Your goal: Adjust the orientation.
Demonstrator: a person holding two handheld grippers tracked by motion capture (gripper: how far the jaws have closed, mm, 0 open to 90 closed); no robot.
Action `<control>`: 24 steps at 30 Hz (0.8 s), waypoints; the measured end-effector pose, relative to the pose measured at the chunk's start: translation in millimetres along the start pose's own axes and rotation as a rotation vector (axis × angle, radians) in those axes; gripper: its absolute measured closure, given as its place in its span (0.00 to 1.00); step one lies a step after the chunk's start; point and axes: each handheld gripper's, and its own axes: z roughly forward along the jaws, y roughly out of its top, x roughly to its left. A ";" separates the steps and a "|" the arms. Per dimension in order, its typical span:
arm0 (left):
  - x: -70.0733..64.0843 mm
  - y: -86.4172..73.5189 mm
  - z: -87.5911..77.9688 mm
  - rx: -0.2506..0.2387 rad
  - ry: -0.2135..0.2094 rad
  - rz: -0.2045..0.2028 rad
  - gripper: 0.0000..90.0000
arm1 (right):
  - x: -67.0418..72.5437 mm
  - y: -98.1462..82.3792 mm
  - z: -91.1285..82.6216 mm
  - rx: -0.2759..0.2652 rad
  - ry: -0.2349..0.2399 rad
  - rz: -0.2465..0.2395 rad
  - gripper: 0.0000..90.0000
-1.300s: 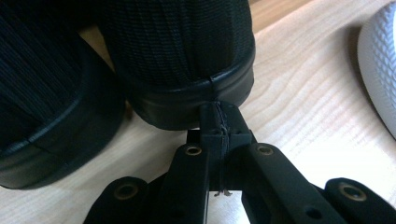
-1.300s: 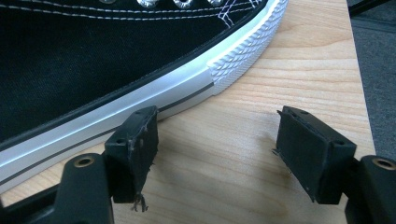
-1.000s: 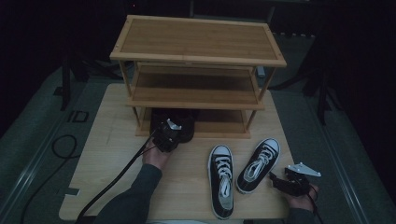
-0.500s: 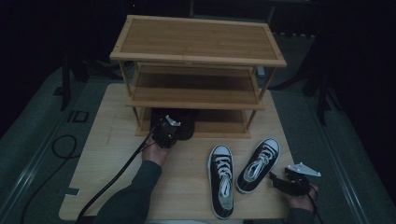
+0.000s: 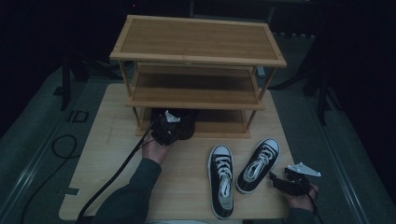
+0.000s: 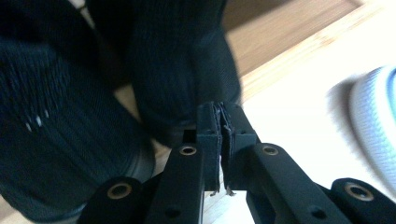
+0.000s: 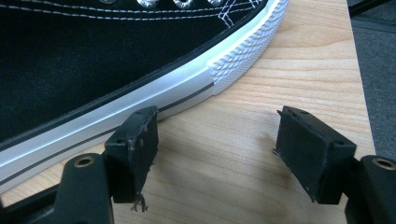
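left gripper | jaws just parting, seemingly off black shoe | bottom shelf

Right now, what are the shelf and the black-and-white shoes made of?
The shelf rack looks like bamboo or light wood with a smooth finish: pale, striped grain and framed slats. The two sneakers seem to be black woven canvas with white stitching and white laces. Their soles look like white rubber, smooth along the side and ridged at the toe.

A left gripper reached a dark shoe under a wooden rack; two sneakers lay on the counter.
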 end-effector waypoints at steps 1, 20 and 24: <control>-0.8 2.8 -2.1 -0.007 -0.017 0.004 0.96 | 0.0 0.0 0.0 0.000 0.000 0.000 0.32; -2.0 35.5 -16.2 -0.043 -0.083 0.118 0.95 | 0.4 -0.4 -0.4 0.000 -0.003 0.002 0.32; -9.5 40.5 -5.4 -0.046 -0.110 0.140 0.95 | 0.4 -0.4 -0.4 0.000 -0.003 0.002 0.32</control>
